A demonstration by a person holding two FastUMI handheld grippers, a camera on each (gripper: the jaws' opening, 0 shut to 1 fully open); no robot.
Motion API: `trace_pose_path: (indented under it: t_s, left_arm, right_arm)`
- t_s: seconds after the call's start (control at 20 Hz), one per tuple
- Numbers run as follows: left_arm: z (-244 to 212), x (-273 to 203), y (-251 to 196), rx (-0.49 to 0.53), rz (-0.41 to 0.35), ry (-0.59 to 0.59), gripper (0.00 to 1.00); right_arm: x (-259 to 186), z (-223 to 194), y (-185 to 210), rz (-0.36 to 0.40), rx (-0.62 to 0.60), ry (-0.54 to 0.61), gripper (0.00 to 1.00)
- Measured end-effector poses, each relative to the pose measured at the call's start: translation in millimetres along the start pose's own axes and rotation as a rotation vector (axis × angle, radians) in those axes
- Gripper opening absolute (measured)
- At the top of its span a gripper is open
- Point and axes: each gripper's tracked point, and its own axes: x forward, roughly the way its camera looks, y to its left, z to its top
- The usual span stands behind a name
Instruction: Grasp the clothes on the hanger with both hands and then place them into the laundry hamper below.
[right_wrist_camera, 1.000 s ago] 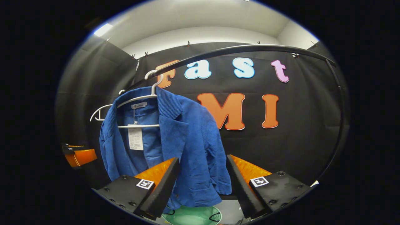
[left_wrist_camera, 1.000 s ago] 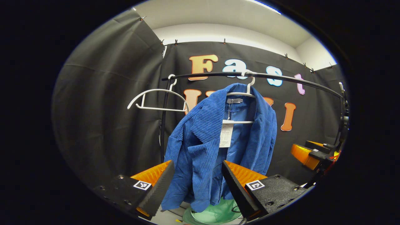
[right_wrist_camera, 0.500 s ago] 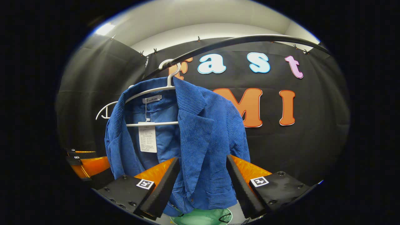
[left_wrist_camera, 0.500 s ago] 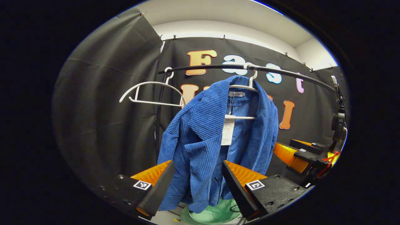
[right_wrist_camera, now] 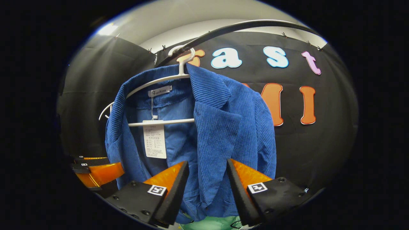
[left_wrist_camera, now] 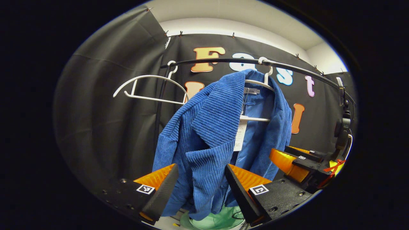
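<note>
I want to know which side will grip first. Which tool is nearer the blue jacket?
Too close to call. The left tool frames the blue jacket at its left front panel, the right tool at its right panel; both are open, neither visibly pressing it.

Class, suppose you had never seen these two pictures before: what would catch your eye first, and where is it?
First, the blue corduroy jacket, hanging open on a white hanger from the black rail, a paper tag dangling inside. Both grippers, left gripper and right gripper, stand with jaws open before its front panels. Below the hem peeks the pale green hamper.
</note>
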Motion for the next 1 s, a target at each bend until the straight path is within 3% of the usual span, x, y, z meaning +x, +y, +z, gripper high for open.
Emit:
trace_pose_path:
  t_s: [0.05, 0.1, 0.3, 0.35, 0.45, 0.5, 0.65, 0.8, 0.85, 1.0]
  left_arm:
    - [0, 3, 0, 0.0, 0.003, -0.004, 0.92]
    - [0, 6, 0, 0.0, 0.003, -0.005, 0.89]
    - [-3, 15, -3, -0.014, -0.008, 0.004, 0.8]
    - [-3, 16, -3, -0.015, -0.009, 0.006, 0.79]
    - [-4, 19, -4, -0.018, -0.011, 0.008, 0.64]
    - [-5, 21, -5, -0.022, -0.011, 0.009, 0.6]
    - [-3, 23, -4, -0.036, -0.015, 0.014, 0.55]
    - [4, 24, 2, -0.041, 0.001, -0.004, 0.33]
    - [6, 22, 4, -0.046, 0.006, -0.006, 0.1]
    - [4, 18, 4, -0.035, -0.014, 0.039, 0.07]
  right_arm:
    - [4, -2, 2, 0.007, 0.0, 0.003, 0.65]
    - [5, -3, 1, 0.009, 0.001, 0.006, 0.65]
    - [15, -10, -1, 0.019, 0.022, 0.028, 0.41]
    - [15, -11, -5, 0.007, 0.029, 0.026, 0.31]
    - [15, -12, -7, 0.019, 0.06, 0.032, 0.1]
    - [16, -12, -8, 0.027, 0.074, 0.036, 0.16]
    - [14, -8, -11, 0.054, 0.13, 0.029, 0.17]
    - [14, -6, -18, 0.073, 0.187, 0.025, 0.12]
    - [12, -7, -15, 0.097, 0.209, 0.025, 0.08]
    - [9, 1, -8, 0.17, 0.272, 0.009, 0.07]
